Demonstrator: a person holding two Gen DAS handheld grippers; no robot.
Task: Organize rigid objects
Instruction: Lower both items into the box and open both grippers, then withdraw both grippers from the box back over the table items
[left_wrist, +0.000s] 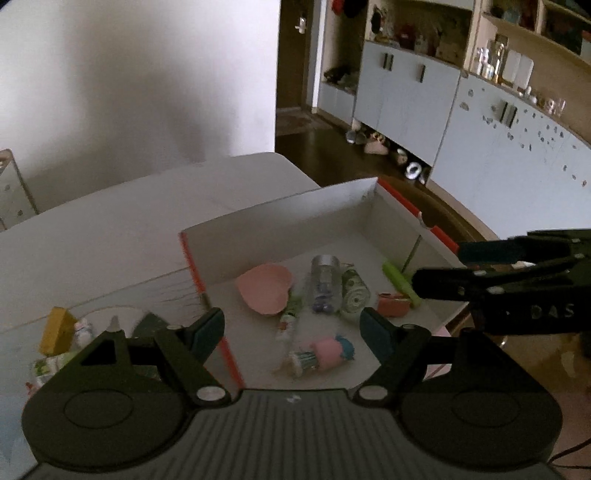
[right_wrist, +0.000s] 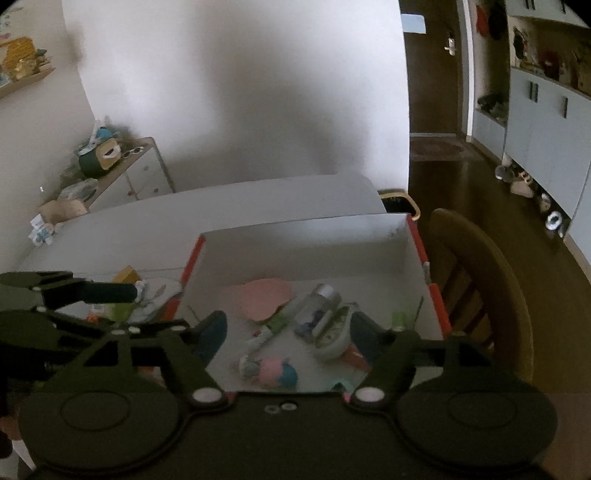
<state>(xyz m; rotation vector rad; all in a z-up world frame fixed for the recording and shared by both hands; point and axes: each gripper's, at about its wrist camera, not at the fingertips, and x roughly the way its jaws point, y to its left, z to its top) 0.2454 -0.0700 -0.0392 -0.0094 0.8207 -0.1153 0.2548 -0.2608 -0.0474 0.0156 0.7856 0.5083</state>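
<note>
A white box with red edges (left_wrist: 280, 210) (right_wrist: 303, 240) stands on the table and holds a pink heart-shaped dish (left_wrist: 264, 288) (right_wrist: 262, 299), a clear bottle with a silver cap (left_wrist: 325, 284) (right_wrist: 317, 306), a green-patterned can (left_wrist: 354, 297) (right_wrist: 332, 334), a green marker (left_wrist: 400, 282), a small red box (left_wrist: 393, 304), a tube (left_wrist: 290, 321) (right_wrist: 267, 332) and a pink and blue toy (left_wrist: 325, 352) (right_wrist: 271, 371). My left gripper (left_wrist: 291, 328) (right_wrist: 159, 310) hangs open over the box's near left edge. My right gripper (right_wrist: 288, 326) (left_wrist: 439, 267) hangs open above the box, with nothing between its fingers.
On the table left of the box lie a yellow block (left_wrist: 57, 330) (right_wrist: 127, 275), a small white figure (left_wrist: 83, 330) and a white plate (left_wrist: 110, 315). A wooden chair (right_wrist: 476, 280) stands right of the box. Blue cabinets (left_wrist: 406, 92) line the far wall.
</note>
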